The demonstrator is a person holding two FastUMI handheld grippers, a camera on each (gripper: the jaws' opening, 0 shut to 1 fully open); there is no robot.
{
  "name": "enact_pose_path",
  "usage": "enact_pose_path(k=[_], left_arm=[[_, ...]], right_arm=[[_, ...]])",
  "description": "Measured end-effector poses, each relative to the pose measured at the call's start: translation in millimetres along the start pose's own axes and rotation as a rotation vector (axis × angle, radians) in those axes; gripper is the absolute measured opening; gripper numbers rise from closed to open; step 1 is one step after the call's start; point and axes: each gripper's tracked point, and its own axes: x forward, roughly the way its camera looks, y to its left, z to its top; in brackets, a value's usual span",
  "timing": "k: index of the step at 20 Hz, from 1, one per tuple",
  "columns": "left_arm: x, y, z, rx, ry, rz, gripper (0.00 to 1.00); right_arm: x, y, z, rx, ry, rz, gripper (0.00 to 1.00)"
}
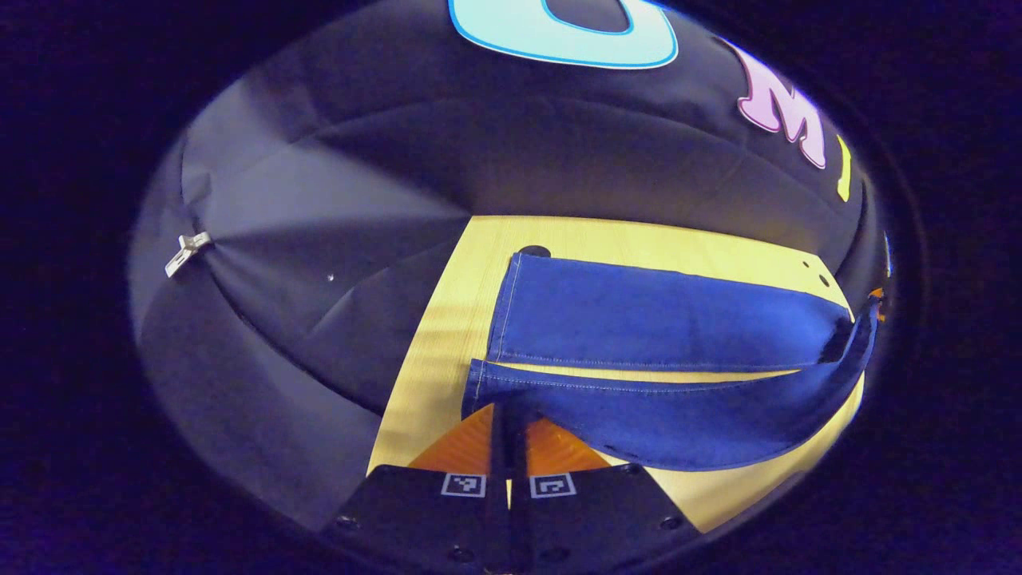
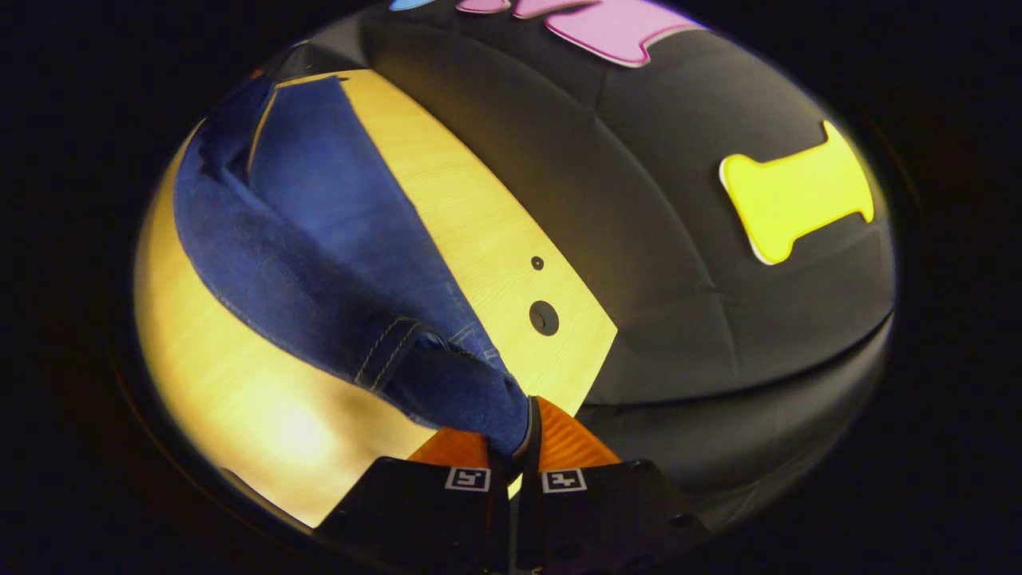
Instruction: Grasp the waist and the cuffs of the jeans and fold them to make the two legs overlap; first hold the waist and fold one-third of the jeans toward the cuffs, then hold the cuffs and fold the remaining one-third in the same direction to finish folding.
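Pinching the near cuff [image 1: 491, 383] of the jeans [image 1: 655, 315], the left gripper [image 1: 509, 415] holds it above the wooden table [image 1: 447, 319]. The right gripper [image 2: 519, 435] is pressed together on the waist [image 2: 455, 375], lifted too.

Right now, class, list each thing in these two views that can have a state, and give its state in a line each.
jeans: spread along the table, far leg lying flat, near leg lifted off the wood
near cuff: clamped in the left gripper
waist: bunched, clamped in the right gripper
left gripper: shut on the cuff
right gripper: shut on the waist
wooden table: bare wood, two holes near its edge
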Motion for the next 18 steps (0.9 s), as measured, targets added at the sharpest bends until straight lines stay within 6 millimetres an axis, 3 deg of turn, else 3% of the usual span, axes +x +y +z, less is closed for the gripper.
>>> enact_pose_path(k=[3, 6, 10, 12, 13, 14, 15, 16, 18], left_arm=[[26, -20, 31, -0.119, 0.058, -0.096, 0.05], [62, -15, 54, -0.231, 0.122, -0.147, 0.06], [105, -8, 50, -0.272, 0.216, -0.145, 0.06], [126, -11, 43, -0.258, 0.257, -0.133, 0.07], [130, -8, 43, -0.245, 0.251, -0.104, 0.14], [131, -7, 48, -0.233, 0.231, -0.083, 0.16], [126, -5, 55, -0.207, 0.195, -0.067, 0.30], [117, 0, 70, -0.168, 0.142, -0.044, 0.34], [100, 5, 83, -0.098, 0.027, -0.001, 0.78]], right_arm=[[27, 1, 0, 0.163, 0.098, 0.067, 0.08], [49, -1, 3, 0.347, 0.195, 0.138, 0.08], [74, 5, 9, 0.546, 0.255, 0.189, 0.09], [72, 7, 12, 0.580, 0.274, 0.186, 0.13], [72, 4, 13, 0.591, 0.275, 0.163, 0.18], [78, 1, 12, 0.591, 0.267, 0.135, 0.26], [75, -5, 8, 0.586, 0.257, 0.102, 0.33], [72, -8, 9, 0.602, 0.230, 0.078, 0.48], [59, -9, 17, 0.727, 0.147, 0.039, 0.79]])
